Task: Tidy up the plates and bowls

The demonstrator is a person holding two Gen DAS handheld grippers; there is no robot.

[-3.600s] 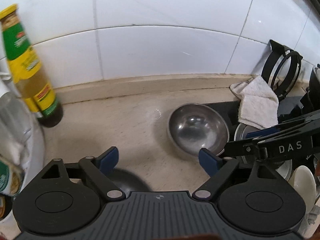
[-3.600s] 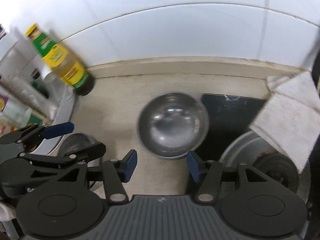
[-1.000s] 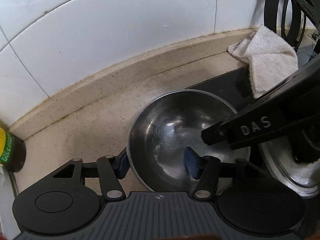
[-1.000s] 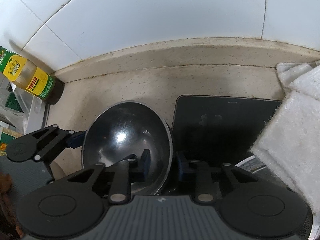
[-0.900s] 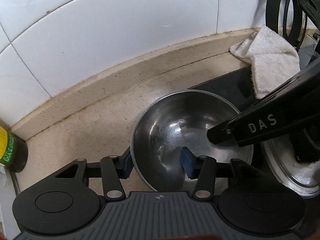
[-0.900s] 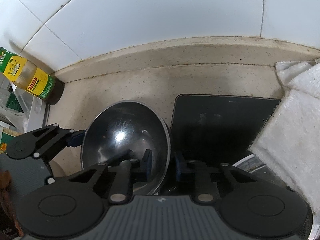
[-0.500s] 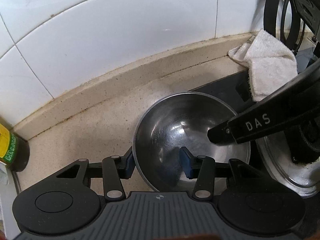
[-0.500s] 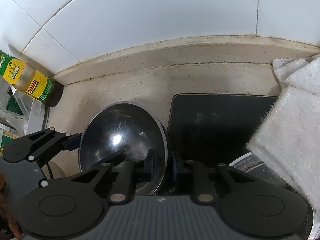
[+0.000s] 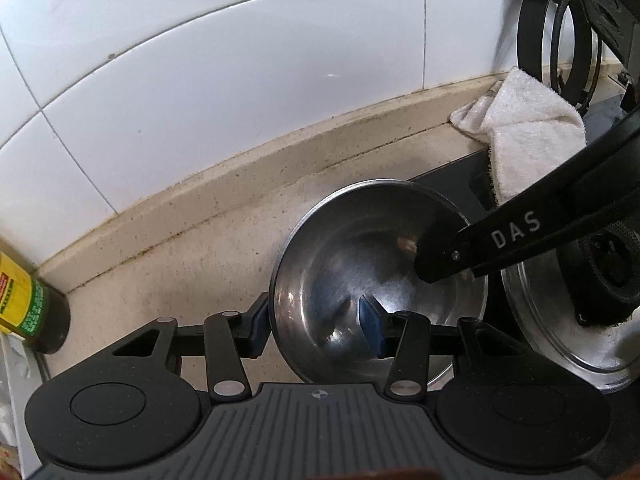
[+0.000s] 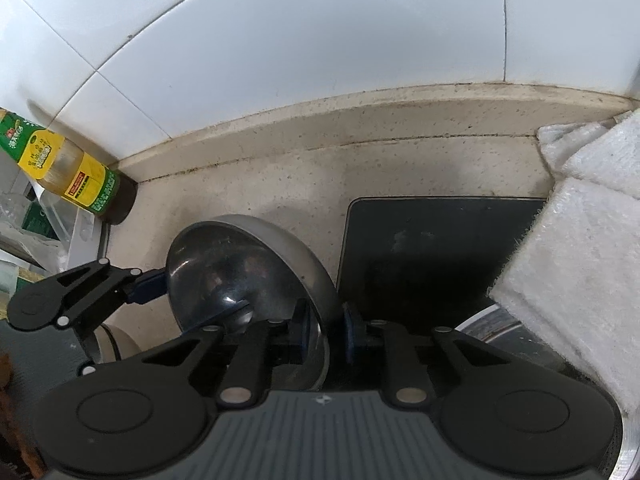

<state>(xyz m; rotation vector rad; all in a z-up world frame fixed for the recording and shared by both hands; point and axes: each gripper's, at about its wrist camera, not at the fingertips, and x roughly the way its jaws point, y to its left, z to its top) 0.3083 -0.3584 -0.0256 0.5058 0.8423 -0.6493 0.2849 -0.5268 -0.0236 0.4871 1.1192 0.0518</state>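
A stainless steel bowl [image 9: 372,248] is held between both grippers above the beige counter, tilted with its right side up. My left gripper [image 9: 316,326] straddles its left rim, one blue pad outside and one inside. My right gripper [image 10: 325,330] is shut on the bowl's right rim [image 10: 320,288]; its black arm marked DAS [image 9: 516,232] crosses the left wrist view. The bowl [image 10: 240,264] shows dark inside in the right wrist view, with my left gripper [image 10: 148,284] at its far edge.
A black stove top [image 10: 432,248] lies right of the bowl, with a steel burner ring [image 9: 560,344] and a white towel [image 9: 532,128]. A yellow-labelled bottle [image 10: 68,168] stands at the left by the tiled wall [image 9: 200,80]. A black wire rack [image 9: 560,32] hangs far right.
Both grippers have closed on opposite rims of the bowl. It has risen off the counter and tilted more steeply, right side up.
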